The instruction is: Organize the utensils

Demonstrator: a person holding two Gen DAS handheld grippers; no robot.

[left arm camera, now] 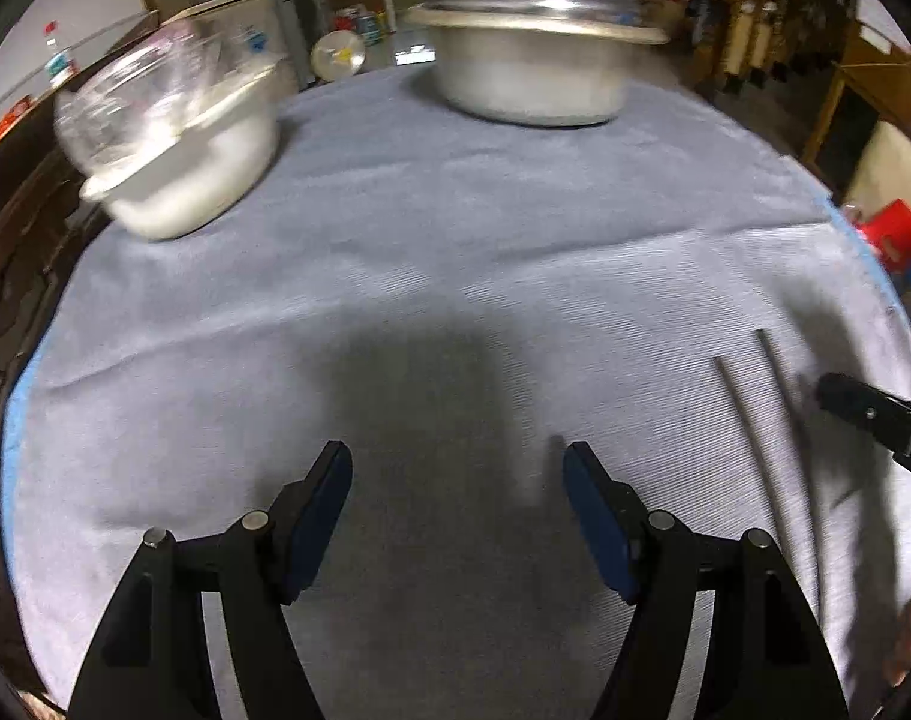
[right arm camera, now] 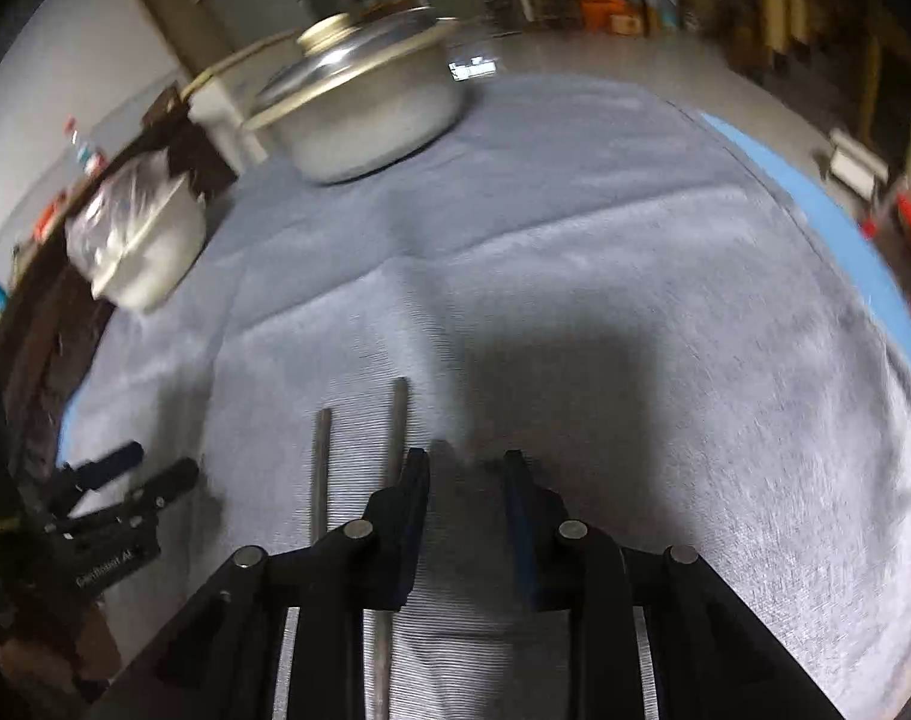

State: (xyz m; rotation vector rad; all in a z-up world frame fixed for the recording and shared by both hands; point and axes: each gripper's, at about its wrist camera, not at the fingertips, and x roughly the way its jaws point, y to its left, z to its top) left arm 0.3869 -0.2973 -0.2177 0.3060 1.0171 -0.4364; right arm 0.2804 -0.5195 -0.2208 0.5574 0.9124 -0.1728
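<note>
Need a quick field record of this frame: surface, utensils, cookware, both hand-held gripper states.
surface: grey cloth over the table
utensils: two metal chopsticks, side by side on the cloth, near the right gripper
cookware: lidded metal pot at the far edge; white pot with glass lid at far left
left hand-held gripper: open, holding nothing
right hand-held gripper: open, holding nothing, chopsticks just to its left

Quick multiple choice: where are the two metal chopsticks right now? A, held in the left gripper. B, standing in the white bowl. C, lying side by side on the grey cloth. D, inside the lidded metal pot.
C: both chopsticks lie flat and roughly parallel on the grey cloth, beside the open, empty right gripper.
</note>
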